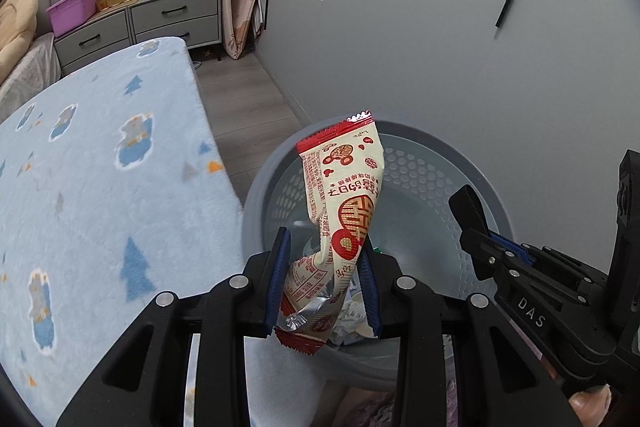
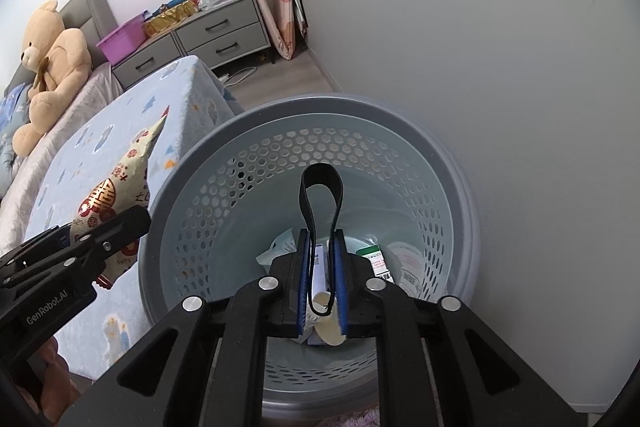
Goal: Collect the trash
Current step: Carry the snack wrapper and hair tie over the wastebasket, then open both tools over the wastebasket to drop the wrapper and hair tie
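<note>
My left gripper [image 1: 325, 251] is shut on a cream and red snack wrapper [image 1: 344, 195], held upright over the near-left rim of the grey perforated waste basket [image 1: 476, 179]. My right gripper [image 2: 322, 239] is shut on a black elastic band loop [image 2: 322, 187] and holds it above the basket's opening [image 2: 224, 195]. Several pieces of trash [image 2: 376, 261] lie at the basket's bottom. In the right wrist view the left gripper [image 2: 100, 235] with the wrapper [image 2: 120, 179] shows at the left. In the left wrist view the right gripper [image 1: 472, 215] shows at the right.
A bed with a light blue patterned blanket [image 1: 100, 167] lies left of the basket. A grey wardrobe wall [image 1: 440, 27] stands right behind it. Grey drawers [image 1: 176, 19] with a purple box [image 1: 74, 7] stand at the back. A teddy bear [image 2: 48, 67] sits on the bed.
</note>
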### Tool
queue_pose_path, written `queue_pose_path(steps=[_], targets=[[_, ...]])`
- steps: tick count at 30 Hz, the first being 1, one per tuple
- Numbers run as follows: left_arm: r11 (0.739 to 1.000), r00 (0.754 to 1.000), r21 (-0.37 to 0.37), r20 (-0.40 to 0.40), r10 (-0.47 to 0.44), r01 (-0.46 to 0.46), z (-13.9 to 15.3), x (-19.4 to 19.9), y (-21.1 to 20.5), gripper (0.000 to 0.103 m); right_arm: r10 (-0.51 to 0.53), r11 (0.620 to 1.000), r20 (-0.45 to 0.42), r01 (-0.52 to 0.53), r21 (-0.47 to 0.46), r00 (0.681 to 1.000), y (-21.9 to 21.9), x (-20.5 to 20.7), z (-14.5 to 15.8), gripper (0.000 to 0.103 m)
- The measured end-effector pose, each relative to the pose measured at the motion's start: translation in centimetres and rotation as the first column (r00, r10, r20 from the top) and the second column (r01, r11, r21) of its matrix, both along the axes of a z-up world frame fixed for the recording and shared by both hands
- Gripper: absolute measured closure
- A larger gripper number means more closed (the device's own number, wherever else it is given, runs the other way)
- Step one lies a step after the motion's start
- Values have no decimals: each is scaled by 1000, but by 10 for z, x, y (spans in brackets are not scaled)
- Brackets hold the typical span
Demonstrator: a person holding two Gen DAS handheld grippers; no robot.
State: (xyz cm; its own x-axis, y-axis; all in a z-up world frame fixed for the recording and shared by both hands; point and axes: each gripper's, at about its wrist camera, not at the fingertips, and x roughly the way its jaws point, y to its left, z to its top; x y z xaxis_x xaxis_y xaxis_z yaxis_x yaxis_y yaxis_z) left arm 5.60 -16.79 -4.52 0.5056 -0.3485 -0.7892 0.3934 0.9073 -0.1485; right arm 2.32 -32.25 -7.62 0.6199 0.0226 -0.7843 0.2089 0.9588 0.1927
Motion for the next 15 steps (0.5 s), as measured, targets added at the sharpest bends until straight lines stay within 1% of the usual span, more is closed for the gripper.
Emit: queue_pose_path(steps=[7,9,10,11,12,13,15], targets=[[1000,1000,15,-2,-5,5,-4,4,-14,70,-10,1000,-4,10,11,1000,-10,0,-3,89],[1000,1000,16,8,-7,7,-2,3,-15,66,-12,1000,-3,12,10,1000,-11,-1,-2,84],[1000,1000,15,11,-6,6,-1,1,-16,63,-13,1000,-1,13,11,1000,-11,-1,-2,77],[1000,1000,15,12,-5,5,0,1,-16,59,-15,1000,3,15,13,1000,-12,-2,-1,69],[1000,1000,17,11,-1,1,0,1,-15,55,-17,1000,5,17,14,1000,-13,-4,-1,66],[1000,1000,16,12,5,-5,0,2,-15,49,-19,1000,6,19,12,1000,-14,-3,0,64],[1000,1000,15,12,16,-16,1,1,-12,47,-23,1000,6,23,10,1000,-15,-5,0,64]])
